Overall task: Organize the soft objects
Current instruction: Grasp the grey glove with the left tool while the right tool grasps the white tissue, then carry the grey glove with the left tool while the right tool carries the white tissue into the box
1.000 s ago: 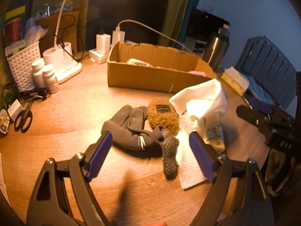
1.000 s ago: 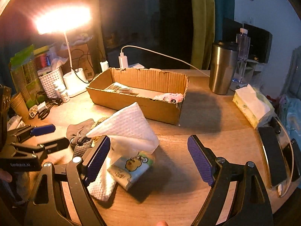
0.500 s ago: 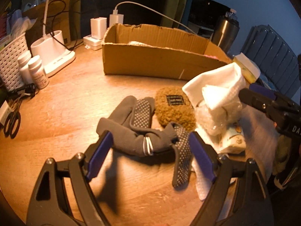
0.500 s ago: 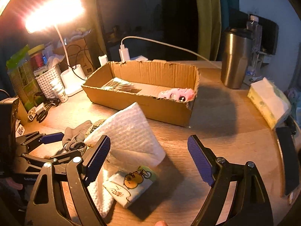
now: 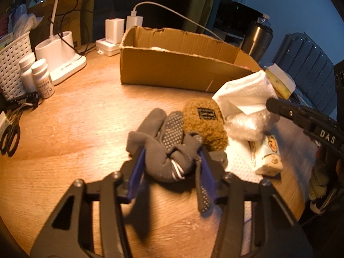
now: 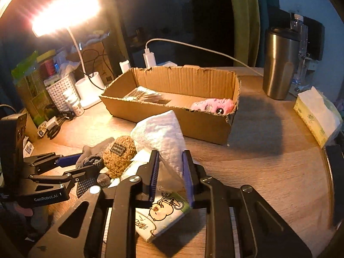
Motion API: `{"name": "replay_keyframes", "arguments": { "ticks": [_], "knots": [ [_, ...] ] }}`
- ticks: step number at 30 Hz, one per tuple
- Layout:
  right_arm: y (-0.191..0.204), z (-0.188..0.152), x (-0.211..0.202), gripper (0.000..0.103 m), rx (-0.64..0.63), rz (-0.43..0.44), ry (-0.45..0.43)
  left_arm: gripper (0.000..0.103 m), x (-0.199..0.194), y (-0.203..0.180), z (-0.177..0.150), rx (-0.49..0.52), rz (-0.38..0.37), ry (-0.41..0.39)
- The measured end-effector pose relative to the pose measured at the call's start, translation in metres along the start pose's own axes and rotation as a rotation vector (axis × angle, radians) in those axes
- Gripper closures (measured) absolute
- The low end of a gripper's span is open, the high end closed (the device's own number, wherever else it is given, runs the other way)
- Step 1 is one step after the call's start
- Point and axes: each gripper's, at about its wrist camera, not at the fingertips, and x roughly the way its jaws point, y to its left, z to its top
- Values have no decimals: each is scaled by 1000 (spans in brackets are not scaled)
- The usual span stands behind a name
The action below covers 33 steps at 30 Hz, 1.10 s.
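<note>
Left gripper (image 5: 172, 161): jaws have just been closing and now clamp the bunched grey grip-dot socks (image 5: 165, 148) on the wooden table (image 5: 86, 129). One sock trails back along the inside of the right-hand finger toward 6 o'clock. A brown fuzzy pouch (image 5: 204, 124) with a dark label lies touching the socks at their 1 o'clock.

Right gripper (image 6: 169, 172): jaws have just been closing and now pinch the lower edge of a white paper towel (image 6: 163, 133), which stands up in a peak between the blue pads. A cartoon-printed tissue pack (image 6: 163, 217) lies flat on the table under the jaws, at 6 o'clock of the towel; whether the pads also touch it cannot be told. In the right wrist view the left gripper sits at 9 o'clock, close beside the pouch.

An open cardboard box (image 6: 172, 116) stands at 12 o'clock beyond the pile, apart from it. It contains a pink plush item (image 6: 215, 105) at its right end and a pale folded item (image 6: 144, 94) at its left end.

A steel tumbler (image 6: 279, 64) stands at 2 o'clock, and a tissue box (image 6: 316, 116) lies at 3 o'clock. A lit desk lamp (image 6: 64, 13) occupies 10 o'clock.
</note>
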Motion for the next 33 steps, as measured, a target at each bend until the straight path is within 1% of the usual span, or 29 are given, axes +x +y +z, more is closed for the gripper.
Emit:
{"name": "replay_keyframes", "arguments": {
  "ticks": [1, 3, 4, 5, 13, 21, 26, 33],
  "knots": [
    [0, 0, -3, 82, 3, 2, -6, 63, -2, 0, -1, 0, -3, -6],
    [0, 1, -10, 83, 6, -3, -26, 64, -8, -1, -2, 4, -5, -24],
    [0, 1, -15, 89, 9, -5, -38, 64, -11, -2, -2, 6, -5, -35],
    [0, 2, -18, 92, 12, -9, -49, 65, -15, -3, -2, 9, -7, -44],
    [-1, 2, -51, 95, 18, -40, -123, 67, -41, -11, -4, 27, -48, -99],
    [8, 0, -79, 95, 0, -57, -166, 67, -70, -19, -7, 30, -76, -150],
    [16, 9, -104, 95, -27, -68, -214, 67, -97, -26, 3, 43, -81, -210],
    [27, 33, -141, 95, -87, -71, -294, 67, -139, -42, 34, 84, -93, -323]
  ]
}}
